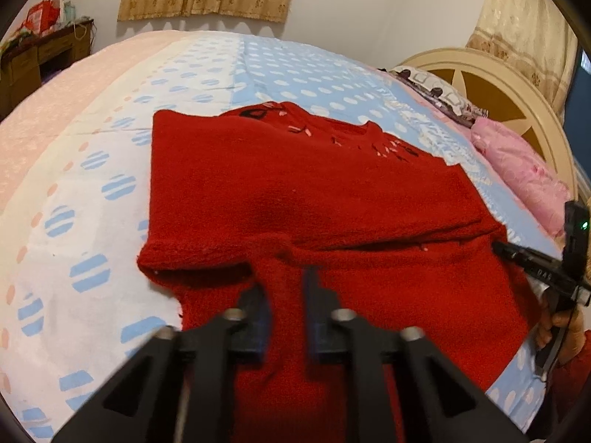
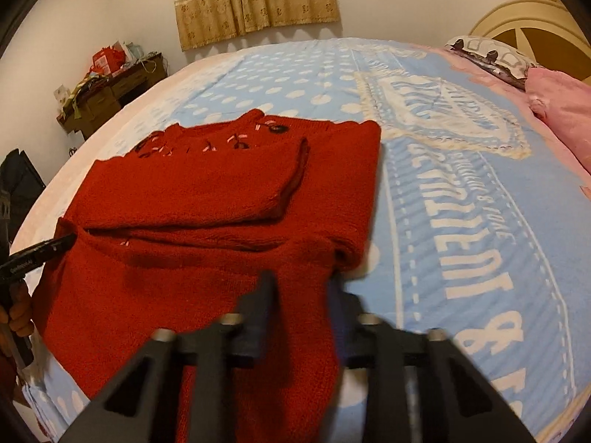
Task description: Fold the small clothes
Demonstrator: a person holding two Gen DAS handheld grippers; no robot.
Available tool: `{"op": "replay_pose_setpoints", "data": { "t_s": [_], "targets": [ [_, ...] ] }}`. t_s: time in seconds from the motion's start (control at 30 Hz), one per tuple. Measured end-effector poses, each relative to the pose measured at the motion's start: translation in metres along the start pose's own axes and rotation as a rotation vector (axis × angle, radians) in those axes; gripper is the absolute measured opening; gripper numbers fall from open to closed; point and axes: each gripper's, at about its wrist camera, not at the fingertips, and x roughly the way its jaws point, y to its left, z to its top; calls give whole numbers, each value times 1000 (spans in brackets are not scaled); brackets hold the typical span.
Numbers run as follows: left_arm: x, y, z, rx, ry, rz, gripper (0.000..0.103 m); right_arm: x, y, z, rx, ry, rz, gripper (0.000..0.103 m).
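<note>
Red sweater (image 1: 303,192) near hem pinched by both jaws, closed on knit; bedspread (image 2: 461,221) open alongside.

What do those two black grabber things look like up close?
The left gripper and the right gripper are matte black, each with two flat fingers on angular arms with triangular cut-outs and silver bolt heads. Seen side-on, the right one carries small white lettering and a green light.

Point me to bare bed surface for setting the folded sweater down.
Free: the blue blanket right of the red sweater, running to the pink pillow. Also the dotted strip beyond the collar, and the white-and-pink side to its left. Crowded: the near edge, where each hand-held gripper, left and right, pinches the hem.
</note>
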Motion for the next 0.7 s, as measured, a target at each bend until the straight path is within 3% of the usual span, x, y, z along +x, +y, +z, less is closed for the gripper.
{"op": "replay_pose_setpoints", "data": {
  "t_s": [0.33,0.5,0.7],
  "targets": [
    [-30,-14,0,29,-99,13,6,-49,24,-1,-62,-110,-23,8],
    [-49,-13,11,-14,-144,-25,6,-78,28,12,-41,-176,26,8],
    [-62,-9,35,-59,-191,-18,6,-88,40,41,-93,-216,25,7]
  ]
}}
